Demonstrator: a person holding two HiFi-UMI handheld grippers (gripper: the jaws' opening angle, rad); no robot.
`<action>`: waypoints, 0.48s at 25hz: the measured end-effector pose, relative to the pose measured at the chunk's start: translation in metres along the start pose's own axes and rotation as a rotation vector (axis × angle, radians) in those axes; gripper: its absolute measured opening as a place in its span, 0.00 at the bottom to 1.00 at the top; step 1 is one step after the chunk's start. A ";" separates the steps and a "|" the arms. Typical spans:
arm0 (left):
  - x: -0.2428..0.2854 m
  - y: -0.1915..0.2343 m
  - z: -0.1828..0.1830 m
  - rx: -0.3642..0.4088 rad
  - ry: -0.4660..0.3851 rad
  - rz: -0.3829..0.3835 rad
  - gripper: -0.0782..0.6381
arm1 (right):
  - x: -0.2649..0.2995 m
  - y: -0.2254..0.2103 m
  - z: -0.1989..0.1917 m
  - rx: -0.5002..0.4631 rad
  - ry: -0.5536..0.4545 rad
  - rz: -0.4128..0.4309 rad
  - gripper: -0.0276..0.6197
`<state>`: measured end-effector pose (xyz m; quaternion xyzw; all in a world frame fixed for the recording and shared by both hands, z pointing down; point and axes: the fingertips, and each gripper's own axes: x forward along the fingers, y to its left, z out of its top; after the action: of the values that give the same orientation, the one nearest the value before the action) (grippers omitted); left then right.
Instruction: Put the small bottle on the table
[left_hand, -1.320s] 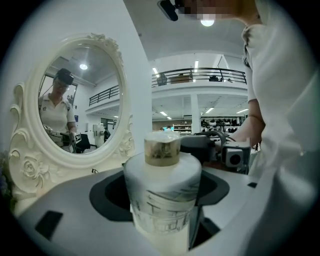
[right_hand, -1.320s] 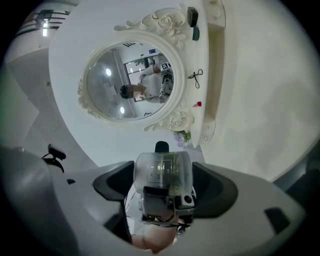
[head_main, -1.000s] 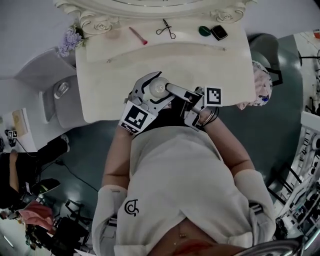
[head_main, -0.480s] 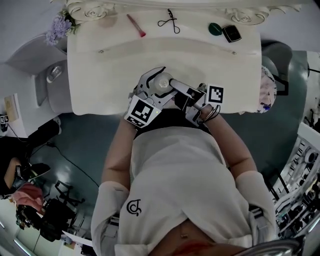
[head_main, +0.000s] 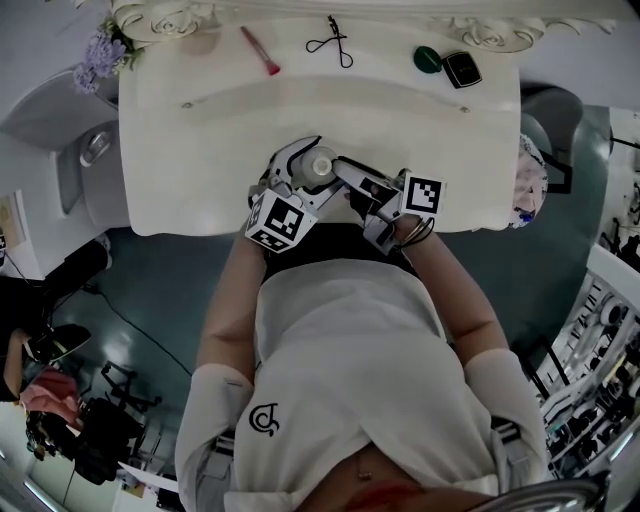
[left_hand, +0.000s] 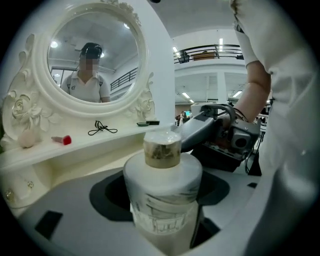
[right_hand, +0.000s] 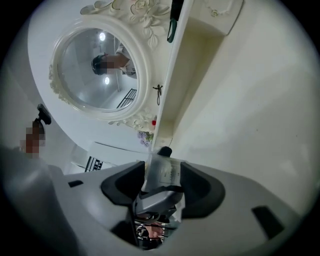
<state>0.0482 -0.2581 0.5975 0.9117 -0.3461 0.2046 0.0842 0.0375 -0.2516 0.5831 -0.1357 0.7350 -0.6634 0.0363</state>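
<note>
Clamping the small bottle (left_hand: 162, 200) by its white body in the left gripper (head_main: 300, 170) over the bench (head_main: 200, 150) and closing the right gripper (head_main: 345, 172) onto its clear cap (left_hand: 162, 142).

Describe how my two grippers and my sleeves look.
The left gripper and right gripper have smooth light-grey shells with dark pads inside the jaws, and each carries a cube of black-and-white square markers. The right one's jaws are closing around the clear cap of the small bottle. Your shirt is white, short-sleeved.
</note>
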 end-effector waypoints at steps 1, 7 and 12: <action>0.001 -0.001 -0.003 0.006 0.008 -0.004 0.60 | -0.001 -0.003 -0.001 0.006 -0.002 -0.010 0.39; 0.009 -0.005 -0.016 0.016 0.045 -0.021 0.60 | -0.003 -0.017 -0.003 0.000 -0.004 -0.053 0.38; 0.011 -0.005 -0.019 0.010 0.046 -0.023 0.60 | -0.005 -0.021 -0.003 0.009 -0.015 -0.058 0.38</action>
<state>0.0529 -0.2559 0.6196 0.9112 -0.3325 0.2261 0.0901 0.0445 -0.2498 0.6036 -0.1619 0.7273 -0.6666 0.0230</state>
